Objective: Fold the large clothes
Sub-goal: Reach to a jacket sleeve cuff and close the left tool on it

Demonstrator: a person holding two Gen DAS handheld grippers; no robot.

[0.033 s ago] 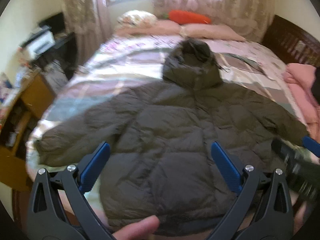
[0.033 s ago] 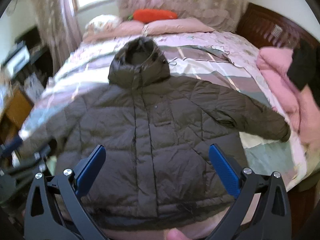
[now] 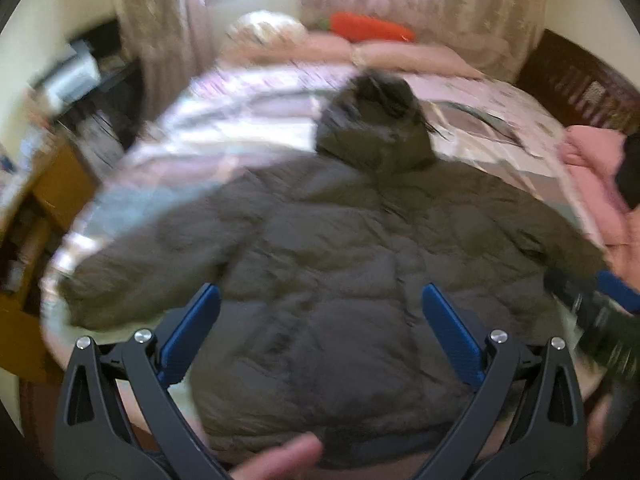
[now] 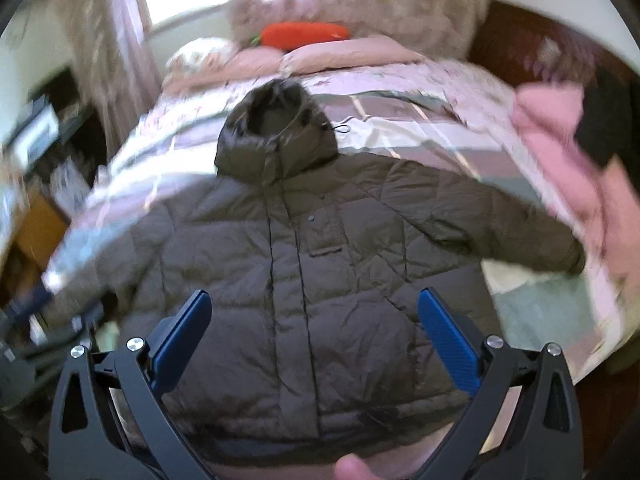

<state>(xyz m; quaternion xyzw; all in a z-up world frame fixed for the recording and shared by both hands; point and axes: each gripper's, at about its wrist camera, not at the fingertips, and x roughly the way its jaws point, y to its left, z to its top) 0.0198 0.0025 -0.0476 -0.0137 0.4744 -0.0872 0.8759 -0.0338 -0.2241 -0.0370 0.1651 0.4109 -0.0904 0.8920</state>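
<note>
A dark olive hooded puffer jacket (image 3: 344, 280) lies flat, front up, on the bed (image 3: 224, 148), sleeves spread to both sides and hood toward the pillows. It also shows in the right wrist view (image 4: 312, 272). My left gripper (image 3: 320, 320) is open and empty, above the jacket's lower body. My right gripper (image 4: 314, 320) is open and empty, also above the lower body near the hem. The right gripper shows at the right edge of the left wrist view (image 3: 600, 304), near the jacket's right cuff. Both views are motion-blurred.
Pink pillows (image 4: 344, 56) and an orange carrot-shaped cushion (image 4: 304, 34) lie at the bed's head. A pile of pink clothes (image 4: 560, 152) sits at the bed's right side by a dark wooden headboard (image 4: 532, 40). A wooden cabinet (image 3: 52, 184) and shelves stand left of the bed.
Both views have shifted and blurred slightly; the grippers stay open above the jacket. The jacket has not moved.
</note>
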